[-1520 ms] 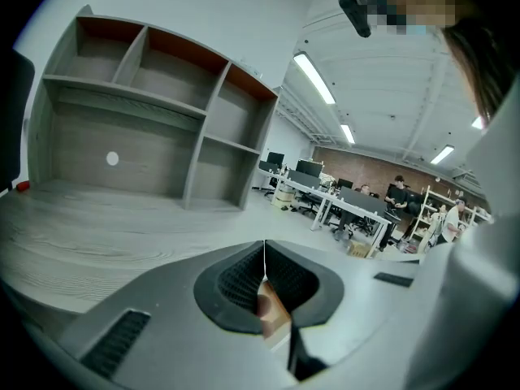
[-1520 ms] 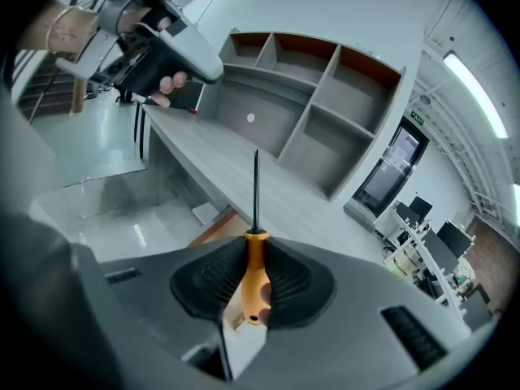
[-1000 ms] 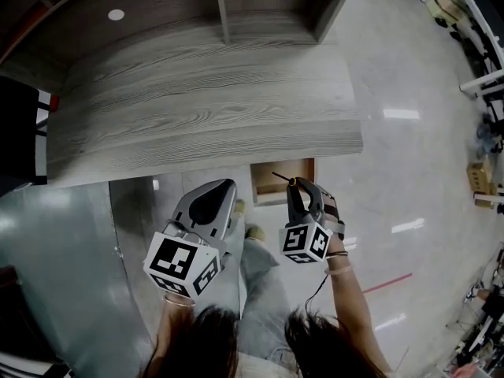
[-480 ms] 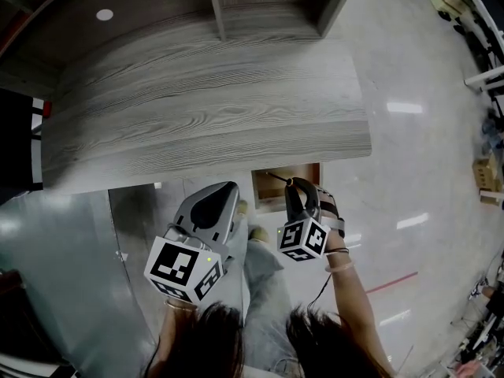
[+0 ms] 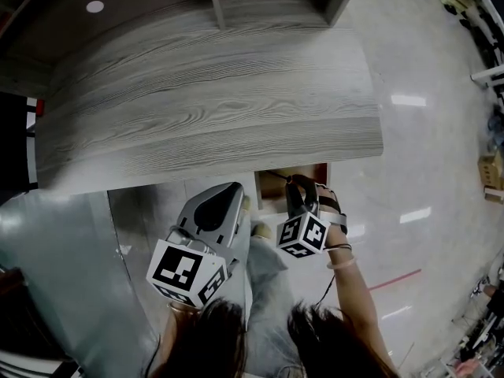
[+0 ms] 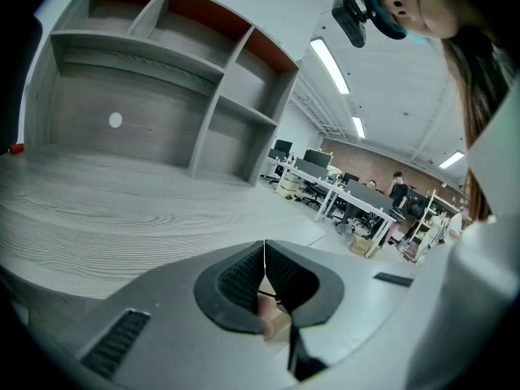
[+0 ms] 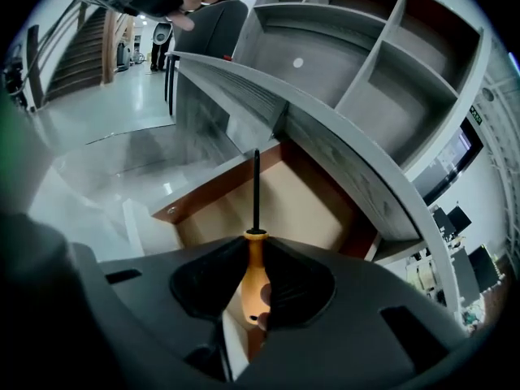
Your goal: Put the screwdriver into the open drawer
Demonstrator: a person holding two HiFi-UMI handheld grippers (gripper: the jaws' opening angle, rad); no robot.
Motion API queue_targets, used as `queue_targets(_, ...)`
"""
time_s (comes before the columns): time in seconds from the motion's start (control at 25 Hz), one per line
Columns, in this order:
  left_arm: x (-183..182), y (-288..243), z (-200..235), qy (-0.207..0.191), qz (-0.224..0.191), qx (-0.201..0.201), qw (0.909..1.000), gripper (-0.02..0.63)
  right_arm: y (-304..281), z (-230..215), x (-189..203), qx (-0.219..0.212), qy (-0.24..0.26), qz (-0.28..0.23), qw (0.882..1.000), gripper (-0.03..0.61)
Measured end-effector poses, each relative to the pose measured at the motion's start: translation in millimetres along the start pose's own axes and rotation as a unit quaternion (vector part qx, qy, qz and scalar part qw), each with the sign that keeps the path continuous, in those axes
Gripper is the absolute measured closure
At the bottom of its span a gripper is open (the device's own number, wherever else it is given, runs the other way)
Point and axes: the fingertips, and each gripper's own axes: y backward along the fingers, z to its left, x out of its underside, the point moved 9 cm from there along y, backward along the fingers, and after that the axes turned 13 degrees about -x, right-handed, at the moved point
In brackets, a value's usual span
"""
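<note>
A person seen from above stands at a grey wood-grain desk [image 5: 213, 109], with a two-jaw gripper in each hand. The right gripper [image 5: 294, 182] is clamped on the orange handle of a screwdriver [image 7: 255, 254]. The tool's black shaft points straight ahead, out beyond the jaws.

In the right gripper view the shaft is aimed into the drawer [image 7: 313, 210]. The drawer stands open under the desk edge and shows a bare tan bottom with brown sides. The tip seems to hang over the drawer's opening and touches nothing that can be seen. In the head view the drawer is a small brown box poking out from under the desk's near edge, with the right gripper just at it.

The left gripper [image 5: 227, 191] hangs beside the right one, to the left of the drawer. Its jaws are pressed together with nothing between them.

Judged from this, the screwdriver is in hand and has been brought to the drawer, which is already open. What is left is to lower the tool inside, part the jaws so it lies on the drawer bottom, and draw the gripper out. The task looks past its midpoint but not done.
</note>
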Motion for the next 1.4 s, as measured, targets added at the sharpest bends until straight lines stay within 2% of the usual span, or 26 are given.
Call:
queue_targets(0.32, 7.8, -14.5, 2.9, 0.006, 0.006, -0.005, 1.0000, 0.595, -21.6, -3.1, 4.1, -0.017, 0.003, 0.024, 1.000, 0.492)
queue_targets(0.48, 11.2, -18.3, 2.5, 0.004, 0.022, -0.005, 0.9997, 0.595, -30.7, -2.9, 5.6, -0.023, 0.005, 0.032, 0.999, 0.492)
queue_targets(0.64, 15.5, -22.4, 2.5, 0.000, 0.012, -0.003, 0.9999, 0.595, -35.4, -4.0, 5.0, -0.031, 0.000, 0.036, 0.999, 0.492)
queue_targets(0.96, 18.7, -29.0, -4.6, 0.028, 0.013, 0.003, 0.9995, 0.595, -40.0, -6.6, -0.6, -0.037, 0.001, 0.048, 0.998, 0.492)
queue_targets(1.2, 25.9, -30.6, -4.4, 0.016, 0.021, 0.005, 0.9996, 0.595, -45.2, -7.4, 3.9, -0.040, -0.013, 0.055, 0.998, 0.492)
queue_targets(1.4, 24.0, -31.7, -4.8, 0.024, 0.018, 0.005, 0.9995, 0.595, -46.2, -5.5, 3.6, -0.052, -0.027, 0.054, 0.997, 0.492)
